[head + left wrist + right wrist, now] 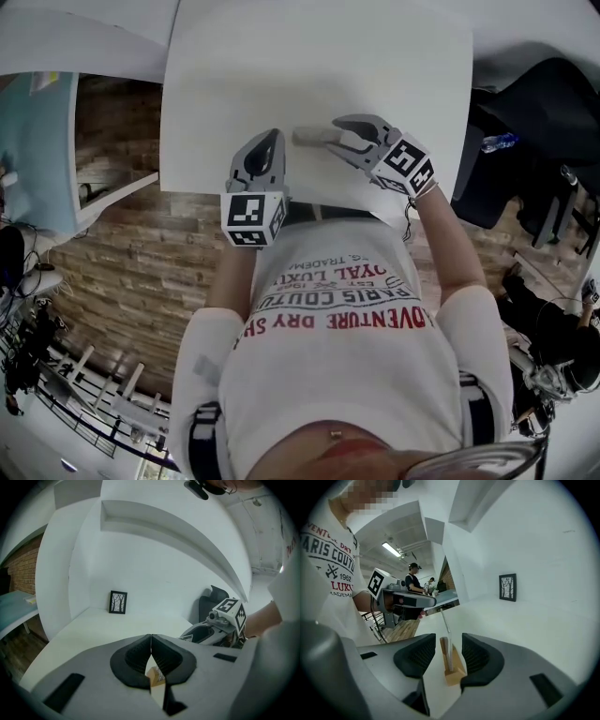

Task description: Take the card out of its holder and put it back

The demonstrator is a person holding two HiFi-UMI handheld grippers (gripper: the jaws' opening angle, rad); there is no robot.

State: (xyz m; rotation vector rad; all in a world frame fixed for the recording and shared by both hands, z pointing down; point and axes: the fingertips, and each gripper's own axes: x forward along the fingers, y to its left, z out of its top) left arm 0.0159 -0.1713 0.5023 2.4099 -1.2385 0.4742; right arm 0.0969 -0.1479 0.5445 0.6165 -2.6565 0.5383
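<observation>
**Unbraced holder could tip or ride up with the card**

The left gripper [151,644] has its jaws pressed together on nothing. It is near the wooden holder [453,673] on the white counter [520,620] but does not steady it. The card [446,637] stands upright in the holder's slot. The right gripper [448,643] gapes wide around both and touches neither. Closing low would likely catch the holder and lift it too.

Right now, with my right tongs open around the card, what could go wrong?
1. The right tongs straddle both the card and its holder; closing low could pinch the holder and lift both.
2. The left tongs are shut and off the holder, so it may tip or slide on the table.
3. The card is thin and edge-on; a skewed squeeze could bend it.
</observation>
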